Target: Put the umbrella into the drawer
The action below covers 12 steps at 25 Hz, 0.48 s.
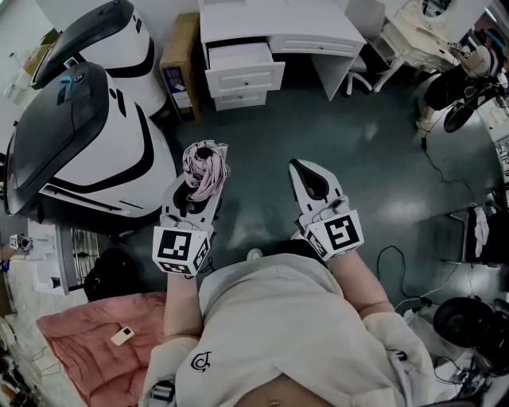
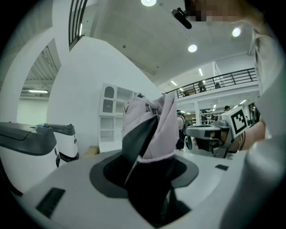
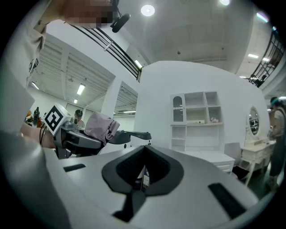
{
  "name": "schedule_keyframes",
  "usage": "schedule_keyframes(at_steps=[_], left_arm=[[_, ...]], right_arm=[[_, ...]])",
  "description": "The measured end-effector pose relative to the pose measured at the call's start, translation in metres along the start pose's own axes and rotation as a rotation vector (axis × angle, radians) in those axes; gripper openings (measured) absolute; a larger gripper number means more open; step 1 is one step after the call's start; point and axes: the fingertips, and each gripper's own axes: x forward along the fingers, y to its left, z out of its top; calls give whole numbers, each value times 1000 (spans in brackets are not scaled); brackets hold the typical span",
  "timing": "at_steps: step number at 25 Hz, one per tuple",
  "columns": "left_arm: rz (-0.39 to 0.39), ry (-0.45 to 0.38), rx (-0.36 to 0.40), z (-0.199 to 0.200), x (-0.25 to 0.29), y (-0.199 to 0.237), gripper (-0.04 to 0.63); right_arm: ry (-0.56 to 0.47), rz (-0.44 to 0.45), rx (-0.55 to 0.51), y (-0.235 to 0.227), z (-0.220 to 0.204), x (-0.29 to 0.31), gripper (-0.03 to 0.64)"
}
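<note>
- The left gripper (image 1: pixel 203 173) clamps the folded lilac umbrella (image 2: pixel 154 127) upright
- The right gripper (image 1: pixel 307 169) sits beside it at 3 o'clock, jaws together and empty
- The white desk's (image 1: pixel 278 24) top drawer (image 1: pixel 242 57) stands pulled out at 12 o'clock, across bare floor (image 1: pixel 266 131) edged by a white machine (image 1: pixel 103 151) at 9 o'clock

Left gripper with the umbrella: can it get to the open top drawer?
Probably, but not from here. The left gripper is shut on the umbrella, the drawer stands pulled out, and only floor lies between; the person would need to step forward.

The umbrella (image 1: pixel 205 168) is pale pink, the drawer (image 1: pixel 245 78) white.
</note>
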Motion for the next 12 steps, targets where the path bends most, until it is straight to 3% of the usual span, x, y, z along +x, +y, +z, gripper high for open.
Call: schedule_keyframes(at_steps=[12], left_arm=[[-14, -35, -3, 7, -5, 0, 222]], right_arm=[[-39, -2, -3, 7, 9, -4, 6]])
